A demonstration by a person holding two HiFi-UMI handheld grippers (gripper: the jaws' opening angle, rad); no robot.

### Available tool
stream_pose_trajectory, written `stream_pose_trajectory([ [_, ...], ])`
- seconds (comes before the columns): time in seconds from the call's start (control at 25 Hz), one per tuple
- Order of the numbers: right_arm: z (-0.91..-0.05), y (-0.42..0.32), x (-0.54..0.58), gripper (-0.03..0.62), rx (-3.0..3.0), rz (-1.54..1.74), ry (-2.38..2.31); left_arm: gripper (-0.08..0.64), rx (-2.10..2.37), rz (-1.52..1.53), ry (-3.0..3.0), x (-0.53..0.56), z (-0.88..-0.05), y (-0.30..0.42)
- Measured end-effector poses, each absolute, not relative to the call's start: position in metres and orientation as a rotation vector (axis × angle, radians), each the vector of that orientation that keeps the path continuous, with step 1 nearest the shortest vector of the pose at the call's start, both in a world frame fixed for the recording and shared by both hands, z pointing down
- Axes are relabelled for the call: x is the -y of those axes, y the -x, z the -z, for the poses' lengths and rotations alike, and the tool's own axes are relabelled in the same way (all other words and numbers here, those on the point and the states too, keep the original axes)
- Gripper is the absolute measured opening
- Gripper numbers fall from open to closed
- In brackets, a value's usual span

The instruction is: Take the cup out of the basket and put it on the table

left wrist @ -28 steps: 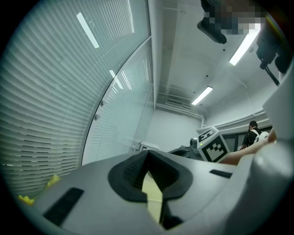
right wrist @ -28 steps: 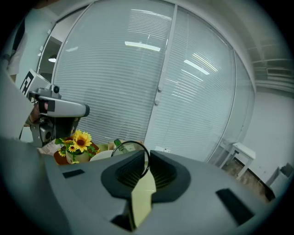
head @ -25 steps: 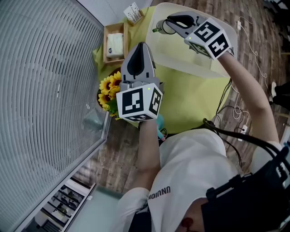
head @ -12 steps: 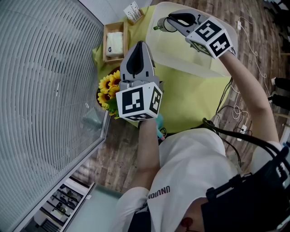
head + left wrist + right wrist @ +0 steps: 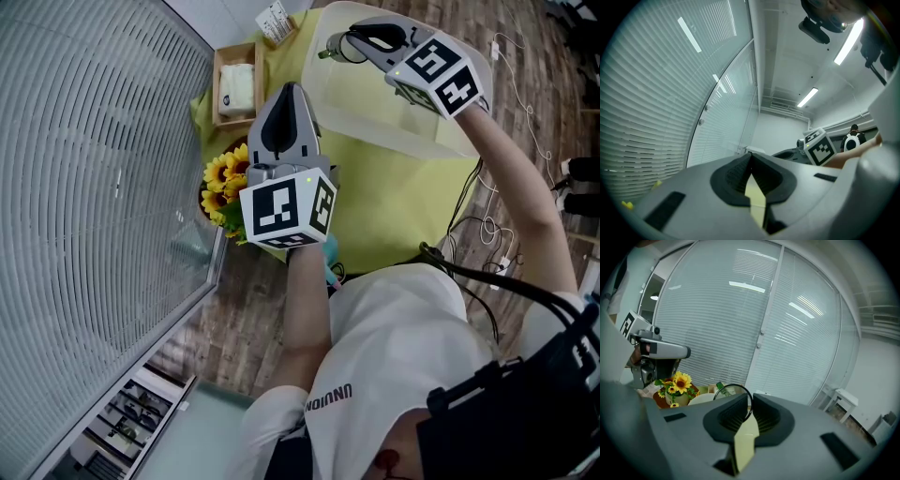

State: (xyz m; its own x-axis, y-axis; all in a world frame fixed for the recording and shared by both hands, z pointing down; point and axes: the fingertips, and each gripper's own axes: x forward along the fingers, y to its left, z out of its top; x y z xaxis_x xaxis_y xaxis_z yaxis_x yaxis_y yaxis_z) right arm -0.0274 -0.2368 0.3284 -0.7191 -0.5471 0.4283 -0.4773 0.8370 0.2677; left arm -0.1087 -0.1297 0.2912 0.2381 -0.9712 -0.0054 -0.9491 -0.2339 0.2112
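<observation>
The left gripper [image 5: 750, 157] has its 2 fingers closed tip to tip with nothing between them; only a sliver of yellow-green cloth shows through the gap below the tips. It points level toward the far side, held over the near left edge of the table [image 5: 394, 211], just right of the sunflowers [image 5: 223, 183], with the left forearm rising straight from the torso. Further right, the pale basket [image 5: 323, 117] sits on the far part of the cloth. The right gripper [image 5: 750, 403] has its fingers at a narrow gap, pinching a thin dark ring, which is all that shows of the cup [image 5: 734, 385]. The ring stands nearly face-on to that gripper's camera; the cup's body is too clear to make out, so I cannot tell its long axis. It hangs at the basket's far left end. The right arm is stretched far out, its gripper tilted slightly down.
</observation>
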Motion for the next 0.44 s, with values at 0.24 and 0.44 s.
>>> stream_pose_trajectory([
  [0.24,-0.3326,0.0295,0.2385,0.049,2.507,0.187,-0.748,0.012,1.829,0.196,-2.331,0.1322,-0.2939,0.1098],
  [0.44,-0.3313,0.0271,0.2383,0.049,2.505,0.185,-0.748,0.012,1.828,0.196,-2.337,0.1323,-0.2904,0.1073],
])
